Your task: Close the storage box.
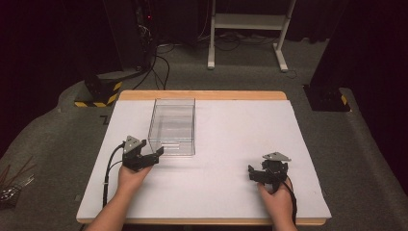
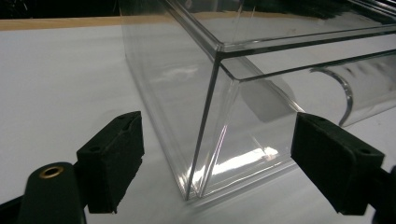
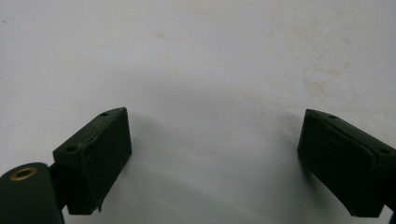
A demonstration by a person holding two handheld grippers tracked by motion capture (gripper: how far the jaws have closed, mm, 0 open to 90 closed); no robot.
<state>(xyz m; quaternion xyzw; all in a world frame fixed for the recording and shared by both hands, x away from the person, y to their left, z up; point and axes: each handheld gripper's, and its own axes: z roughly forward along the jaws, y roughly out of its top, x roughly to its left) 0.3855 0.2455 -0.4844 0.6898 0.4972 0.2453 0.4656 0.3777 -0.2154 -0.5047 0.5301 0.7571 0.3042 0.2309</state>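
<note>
A clear plastic box (image 1: 172, 126) with no lid stands on the white table top (image 1: 226, 139), left of centre. My left gripper (image 1: 155, 155) is at the box's near left corner. In the left gripper view that corner of the box (image 2: 187, 93) stands between the black pads (image 2: 112, 158) without touching them, so the left gripper (image 2: 217, 163) is open. My right gripper (image 1: 255, 174) rests low over bare table at the near right, well away from the box. In the right gripper view the right gripper (image 3: 215, 158) is open with nothing but white surface between its pads (image 3: 95, 156).
The table has a wooden far edge (image 1: 202, 95). On the carpet beyond it are a black stand with yellow-black stripes (image 1: 98, 91), a white frame's legs (image 1: 245, 29) and a dark base (image 1: 327, 98). Thin rods (image 1: 12, 180) lie on the floor at the left.
</note>
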